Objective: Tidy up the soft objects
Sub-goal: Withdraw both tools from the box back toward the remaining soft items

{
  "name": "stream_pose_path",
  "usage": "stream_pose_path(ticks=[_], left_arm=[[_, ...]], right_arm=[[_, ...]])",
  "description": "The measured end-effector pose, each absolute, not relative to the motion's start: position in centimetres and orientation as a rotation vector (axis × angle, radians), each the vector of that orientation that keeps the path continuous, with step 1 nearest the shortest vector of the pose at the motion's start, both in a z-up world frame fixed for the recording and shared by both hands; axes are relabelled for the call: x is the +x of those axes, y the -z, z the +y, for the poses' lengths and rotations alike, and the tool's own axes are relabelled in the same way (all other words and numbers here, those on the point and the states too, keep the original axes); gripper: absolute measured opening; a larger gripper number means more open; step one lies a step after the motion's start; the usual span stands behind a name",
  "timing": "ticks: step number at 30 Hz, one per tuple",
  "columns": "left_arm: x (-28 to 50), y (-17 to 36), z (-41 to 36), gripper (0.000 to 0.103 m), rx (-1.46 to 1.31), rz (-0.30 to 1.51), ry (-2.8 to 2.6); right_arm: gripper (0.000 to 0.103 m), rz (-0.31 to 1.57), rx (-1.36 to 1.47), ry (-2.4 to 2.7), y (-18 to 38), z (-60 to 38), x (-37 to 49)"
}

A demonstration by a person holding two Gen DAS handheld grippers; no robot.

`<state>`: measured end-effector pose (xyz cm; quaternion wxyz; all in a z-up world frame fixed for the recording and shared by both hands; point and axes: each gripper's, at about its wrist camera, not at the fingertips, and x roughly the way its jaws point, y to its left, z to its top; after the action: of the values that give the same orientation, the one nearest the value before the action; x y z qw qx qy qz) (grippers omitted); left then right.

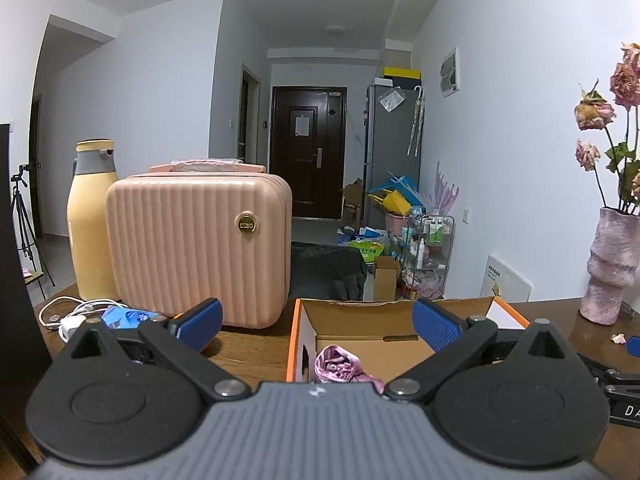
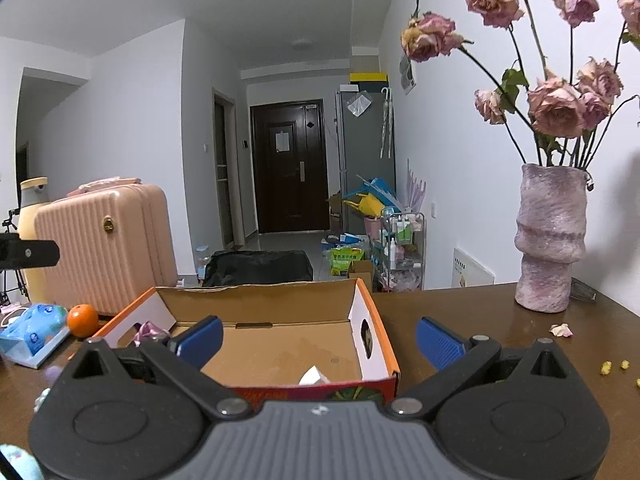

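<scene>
An open cardboard box with orange edges (image 1: pixel 297 320) sits on the brown table; it also shows in the right wrist view (image 2: pixel 372 300). A pink satin soft object (image 1: pixel 340 366) lies in the box at its left end, partly visible in the right wrist view (image 2: pixel 146 330). A white scrap (image 2: pixel 314 376) lies near the box's front wall. My left gripper (image 1: pixel 318 326) is open and empty above the box's front left. My right gripper (image 2: pixel 318 338) is open and empty above the box's front right. A soft patterned item (image 2: pixel 18 462) shows at the lower left edge.
A pink ribbed case (image 1: pixel 198 248) and a yellow flask (image 1: pixel 90 220) stand left of the box. White cables (image 1: pixel 76 312), a blue tissue pack (image 2: pixel 34 328) and an orange (image 2: pixel 82 320) lie by them. A pink vase of dried roses (image 2: pixel 550 240) stands at the right; petals (image 2: pixel 560 330) lie near it.
</scene>
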<state>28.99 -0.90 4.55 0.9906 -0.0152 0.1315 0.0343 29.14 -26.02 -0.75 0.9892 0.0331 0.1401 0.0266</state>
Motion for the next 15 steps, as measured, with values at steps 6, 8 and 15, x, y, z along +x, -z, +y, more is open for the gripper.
stream_pose_path(ticks=[6, 8, 15], left_arm=[[26.0, -4.7, -0.7, 0.103, 0.001, 0.239, -0.056], [25.1, -4.9, -0.7, 0.103, 0.007, 0.226, -0.048], [22.2, -5.0, -1.3, 0.103, 0.032, 0.198, -0.014]], right_arm=[[0.103, 0.249, 0.066, -0.040, 0.7, -25.5, 25.9], [0.103, 0.235, 0.067, -0.041, 0.5, -25.3, 24.8], [0.103, 0.192, 0.061, -0.041, 0.1, -24.5, 21.1]])
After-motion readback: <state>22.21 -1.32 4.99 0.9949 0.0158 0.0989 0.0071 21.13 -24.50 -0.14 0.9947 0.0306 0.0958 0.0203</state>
